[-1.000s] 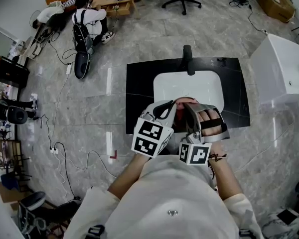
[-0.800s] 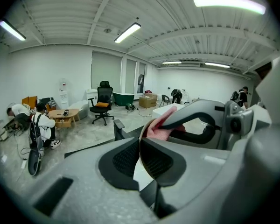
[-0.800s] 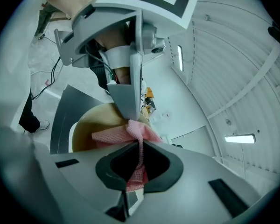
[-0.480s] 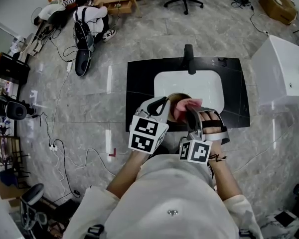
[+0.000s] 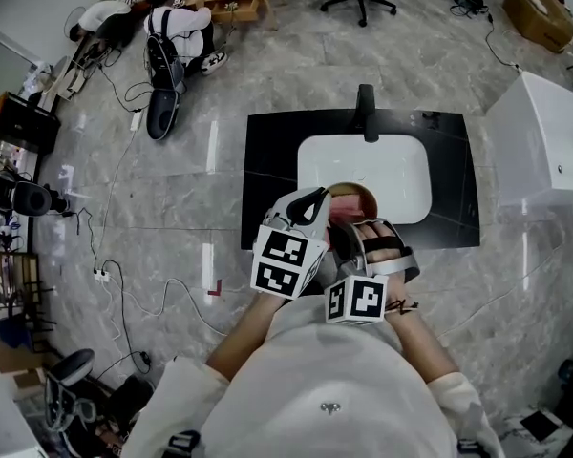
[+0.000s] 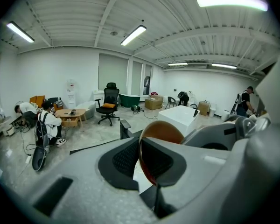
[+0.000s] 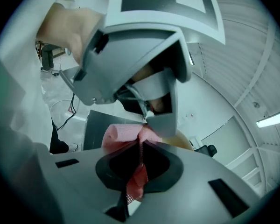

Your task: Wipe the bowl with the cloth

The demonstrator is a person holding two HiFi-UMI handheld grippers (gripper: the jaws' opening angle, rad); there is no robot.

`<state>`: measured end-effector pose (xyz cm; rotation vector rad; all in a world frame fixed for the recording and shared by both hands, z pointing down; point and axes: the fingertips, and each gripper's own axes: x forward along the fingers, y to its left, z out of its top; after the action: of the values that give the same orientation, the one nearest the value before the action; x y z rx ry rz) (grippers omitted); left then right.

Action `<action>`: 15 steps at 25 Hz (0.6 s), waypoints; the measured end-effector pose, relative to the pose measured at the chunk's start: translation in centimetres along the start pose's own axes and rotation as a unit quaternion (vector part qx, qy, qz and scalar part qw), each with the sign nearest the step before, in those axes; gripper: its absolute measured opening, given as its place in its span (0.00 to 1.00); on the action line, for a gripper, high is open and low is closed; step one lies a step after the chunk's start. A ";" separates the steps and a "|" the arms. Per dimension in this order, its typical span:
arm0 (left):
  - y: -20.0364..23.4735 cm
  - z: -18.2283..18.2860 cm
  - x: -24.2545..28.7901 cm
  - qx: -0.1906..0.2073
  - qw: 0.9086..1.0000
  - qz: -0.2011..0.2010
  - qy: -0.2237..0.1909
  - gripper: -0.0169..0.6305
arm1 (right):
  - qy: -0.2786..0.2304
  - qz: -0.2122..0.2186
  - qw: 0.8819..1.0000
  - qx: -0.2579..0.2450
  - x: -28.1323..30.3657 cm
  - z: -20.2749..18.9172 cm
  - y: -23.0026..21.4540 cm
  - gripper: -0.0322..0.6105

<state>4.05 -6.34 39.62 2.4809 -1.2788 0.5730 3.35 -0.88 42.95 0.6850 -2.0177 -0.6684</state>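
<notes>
A tan bowl (image 5: 350, 197) with a reddish inside is held up over the near edge of the sink. My left gripper (image 5: 317, 204) is shut on its rim; in the left gripper view the bowl (image 6: 161, 130) stands edge-on between the jaws of that gripper (image 6: 147, 161). My right gripper (image 5: 345, 239) sits just below and to the right of the bowl. It is shut on a pink cloth (image 7: 125, 135), which bunches out past the jaws against the bowl (image 7: 185, 142), right under the left gripper (image 7: 130, 62).
A white sink basin (image 5: 363, 165) is set in a black countertop (image 5: 267, 160), with a black faucet (image 5: 366, 113) at its far side. A white tub (image 5: 544, 132) stands to the right. A person (image 5: 177, 29) sits on the floor far off at the left, with cables nearby.
My right gripper has come down and toward me and rolled, drawing the pink cloth lower at the bowl. The left gripper and bowl have barely moved.
</notes>
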 end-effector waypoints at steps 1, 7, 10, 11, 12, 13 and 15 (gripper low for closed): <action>-0.1 0.0 0.0 -0.001 1.000 0.000 -0.001 0.07 | -0.004 0.001 1.000 -0.002 0.0 0.3 0.0 0.08; 0.8 -0.7 -0.5 -0.009 1.000 0.009 0.006 0.07 | 0.016 0.005 1.000 -0.015 0.2 -1.1 0.3 0.08; 1.2 -1.1 -0.7 -0.014 1.000 0.012 0.009 0.07 | 0.034 -0.015 0.999 -0.021 0.0 -2.6 -0.3 0.08; 1.2 -1.1 -0.7 -0.015 1.000 0.011 0.010 0.07 | 0.038 -0.026 0.999 -0.017 -0.1 -3.0 -0.9 0.08; 1.1 -1.1 -0.6 -0.015 1.000 0.009 0.012 0.07 | 0.040 -0.039 0.998 -0.013 -0.2 -3.2 -1.6 0.08; 1.1 -1.1 -0.6 -0.016 1.000 0.006 0.014 0.07 | 0.042 -0.053 0.998 -0.011 -0.3 -3.4 -2.3 0.08; 0.9 -1.1 -0.4 -0.019 1.000 -0.001 0.017 0.07 | 0.043 -0.079 0.996 -0.008 -0.5 -3.5 -3.8 0.08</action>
<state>2.84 -6.06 40.50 2.4316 -1.2623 0.5814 7.35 -3.89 41.74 0.8555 -1.8919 -0.7343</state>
